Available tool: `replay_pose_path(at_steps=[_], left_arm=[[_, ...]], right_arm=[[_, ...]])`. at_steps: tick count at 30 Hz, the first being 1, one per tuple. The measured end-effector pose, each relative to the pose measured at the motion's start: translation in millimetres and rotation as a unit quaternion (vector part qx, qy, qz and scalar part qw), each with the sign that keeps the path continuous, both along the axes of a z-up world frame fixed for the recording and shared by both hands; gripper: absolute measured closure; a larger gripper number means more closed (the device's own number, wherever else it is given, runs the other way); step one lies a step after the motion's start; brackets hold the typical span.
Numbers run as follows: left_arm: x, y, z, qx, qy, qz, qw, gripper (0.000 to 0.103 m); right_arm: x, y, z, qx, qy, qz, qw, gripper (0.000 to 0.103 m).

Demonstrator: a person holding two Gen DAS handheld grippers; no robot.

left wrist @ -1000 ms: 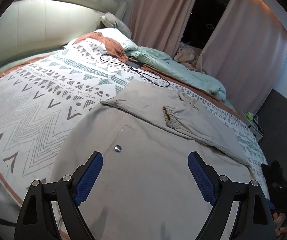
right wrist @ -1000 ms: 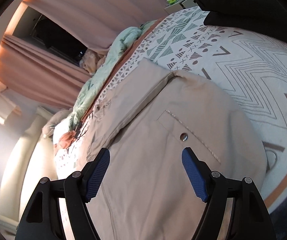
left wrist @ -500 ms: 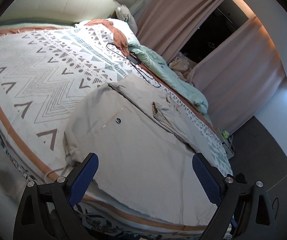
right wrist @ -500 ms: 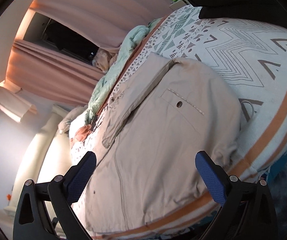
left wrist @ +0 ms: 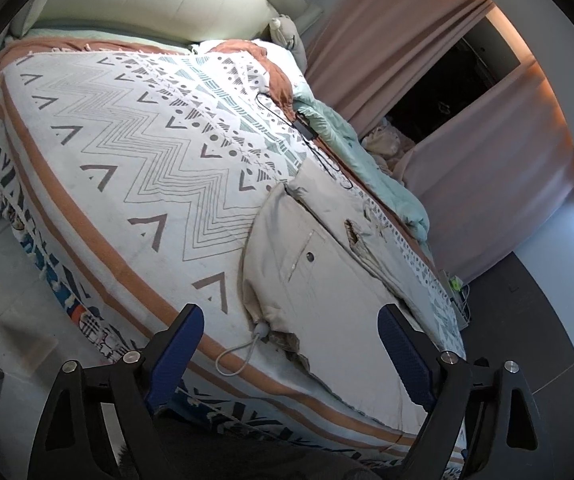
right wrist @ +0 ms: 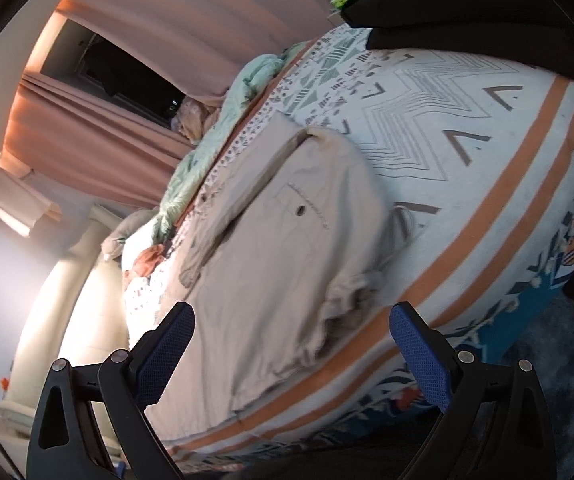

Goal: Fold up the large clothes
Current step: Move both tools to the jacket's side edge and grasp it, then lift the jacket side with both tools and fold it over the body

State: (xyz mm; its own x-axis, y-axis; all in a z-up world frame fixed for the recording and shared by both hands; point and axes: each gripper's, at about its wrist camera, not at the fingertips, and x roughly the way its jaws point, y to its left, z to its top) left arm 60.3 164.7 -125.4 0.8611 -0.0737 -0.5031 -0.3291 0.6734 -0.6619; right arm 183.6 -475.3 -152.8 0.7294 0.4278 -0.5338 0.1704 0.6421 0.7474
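the left gripper (left wrist: pixel 289 350) and right gripper (right wrist: pixel 293 346) are hovering off the bed's near edge, fingers spread but closing on nothing, while the beige garment (left wrist: pixel 339 288) is lying part-folded on the patterned blanket (left wrist: pixel 127 152) beyond, reaching that edge.

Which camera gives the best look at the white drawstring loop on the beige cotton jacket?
The left wrist view. There the white drawstring loop lies sharp and whole on the patterned bedspread, beside the hem of the beige cotton jacket. In the right wrist view the jacket is motion-blurred, and the loop shows only faintly.
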Motion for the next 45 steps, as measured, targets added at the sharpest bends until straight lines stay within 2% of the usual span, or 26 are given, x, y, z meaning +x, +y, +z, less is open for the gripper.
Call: replay_pose_path(at_steps=[1, 3, 9, 14, 20, 22, 25, 32, 38, 40, 45], left_arm=[[1, 2, -3, -0.003, 0.003, -0.004, 1.0, 0.023], [6, 5, -9, -0.011, 0.008, -0.014, 0.9998, 0.026], [31, 5, -30, -0.029, 0.031, -0.036, 0.9984, 0.041], [54, 6, -51, -0.052, 0.053, -0.043, 0.9963, 0.047], [82, 10, -68, -0.076, 0.074, -0.046, 0.9933, 0.048], [90, 13, -73, -0.08, 0.081, -0.043, 0.9925, 0.054], [99, 20, -78, -0.093, 0.081, -0.038, 0.9916, 0.056], [128, 20, -78, -0.082, 0.1, -0.037, 0.9909, 0.056], [138, 16, -76, -0.076, 0.119, -0.032, 0.9894, 0.056], [136, 17, -79, -0.101, 0.116, -0.036, 0.9875, 0.056], [124, 16, -80, -0.183, 0.108, -0.056, 0.9755, 0.056]], right_arm=[[2, -4, -3, 0.0, 0.003, 0.001, 1.0, 0.014], [5, -10, -8, -0.004, 0.012, 0.004, 1.0, 0.021], [15, -26, -28, 0.008, 0.033, -0.002, 0.999, 0.03], [28, -30, -45, 0.033, 0.049, -0.002, 0.998, 0.035], [55, -20, -57, 0.055, 0.057, 0.026, 0.996, 0.036], [63, -15, -63, 0.063, 0.064, 0.035, 0.995, 0.038], [71, -7, -63, 0.051, 0.064, 0.044, 0.996, 0.038], [91, -4, -68, 0.074, 0.067, 0.044, 0.994, 0.038], [99, 2, -65, 0.063, 0.067, 0.041, 0.995, 0.038], [99, 3, -64, 0.064, 0.067, 0.042, 0.995, 0.038], [90, 3, -65, 0.118, 0.067, 0.067, 0.989, 0.038]])
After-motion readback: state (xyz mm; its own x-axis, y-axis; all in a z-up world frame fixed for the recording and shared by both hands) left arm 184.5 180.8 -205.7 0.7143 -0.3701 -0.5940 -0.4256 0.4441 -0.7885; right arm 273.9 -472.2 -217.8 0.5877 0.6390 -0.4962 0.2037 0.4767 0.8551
